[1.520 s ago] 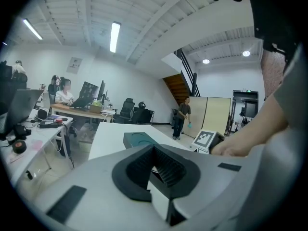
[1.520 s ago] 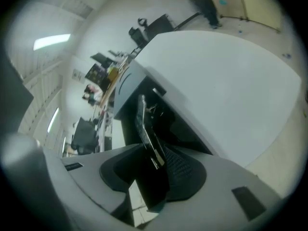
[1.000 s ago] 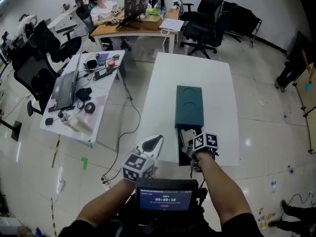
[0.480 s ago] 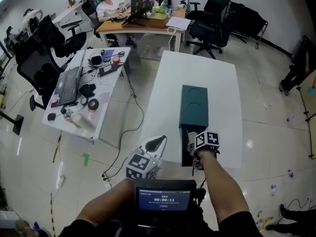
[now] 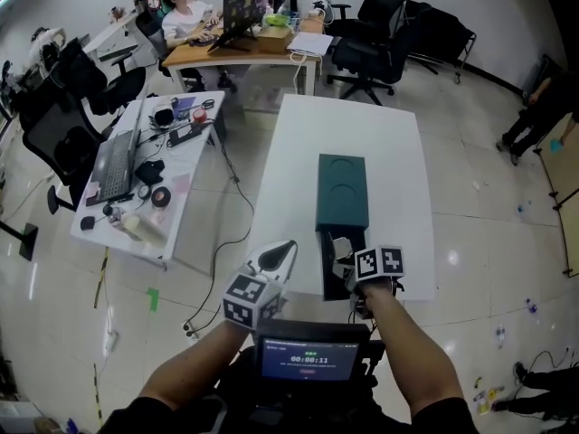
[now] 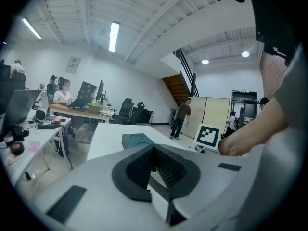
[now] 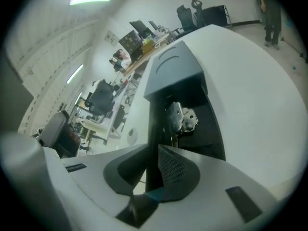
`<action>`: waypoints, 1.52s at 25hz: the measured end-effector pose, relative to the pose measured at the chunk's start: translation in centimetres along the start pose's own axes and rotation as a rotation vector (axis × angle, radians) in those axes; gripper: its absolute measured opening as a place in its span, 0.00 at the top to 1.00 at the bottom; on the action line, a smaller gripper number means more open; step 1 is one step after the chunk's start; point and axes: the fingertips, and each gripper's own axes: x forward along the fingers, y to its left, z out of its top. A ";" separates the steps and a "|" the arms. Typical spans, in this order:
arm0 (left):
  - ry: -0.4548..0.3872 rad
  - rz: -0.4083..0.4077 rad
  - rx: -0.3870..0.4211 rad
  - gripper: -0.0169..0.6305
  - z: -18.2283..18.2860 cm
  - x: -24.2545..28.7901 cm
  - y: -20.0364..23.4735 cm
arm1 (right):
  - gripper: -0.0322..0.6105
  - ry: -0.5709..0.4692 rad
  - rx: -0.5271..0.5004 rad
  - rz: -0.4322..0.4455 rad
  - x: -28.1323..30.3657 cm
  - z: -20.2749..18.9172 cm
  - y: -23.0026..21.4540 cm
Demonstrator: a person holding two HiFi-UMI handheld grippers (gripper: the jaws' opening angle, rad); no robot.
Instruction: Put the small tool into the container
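My left gripper (image 6: 154, 170) hangs off the near left corner of the white table (image 5: 384, 143). Its fingers are spread a little and there is nothing between them. My right gripper (image 7: 151, 172) is at the near end of the dark green container (image 5: 343, 193). Its fingers are also parted, and the container's dark left wall shows in the gap; I cannot tell whether either finger touches that wall. Just past my right fingers, the small tool (image 7: 180, 115), a shiny metal piece, lies in the open near part of the container, free of my fingers. Beyond it, a lid with two round impressions covers the far part of the container. The container lies lengthwise on the table, toward its right side. To the left of the table stands a cluttered side desk (image 5: 136, 174) with a laptop on it. Farther off, a person (image 5: 185, 16) sits at a wooden desk, and black office chairs (image 5: 371, 25) stand to its right.
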 end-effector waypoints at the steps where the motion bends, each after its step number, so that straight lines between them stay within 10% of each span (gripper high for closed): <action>1: -0.004 -0.003 -0.003 0.94 0.3 0.3 -0.7 | 0.84 -0.031 -0.015 0.020 -1.2 0.3 0.2; 11: -0.056 -0.042 0.023 0.94 3.7 2.8 -9.0 | 0.92 -0.385 -0.211 0.280 -16.4 3.1 2.0; 18: -0.097 -0.013 0.034 0.94 6.2 3.6 -14.7 | 0.92 -0.638 -0.601 0.369 -28.3 4.1 4.3; 26: -0.175 0.097 0.038 0.94 9.0 1.3 -19.4 | 0.92 -0.759 -0.765 0.429 -36.7 2.5 1.6; 38: -0.271 0.076 0.107 0.94 7.2 -14.0 -26.7 | 0.93 -0.873 -0.840 0.507 -41.3 -11.2 9.3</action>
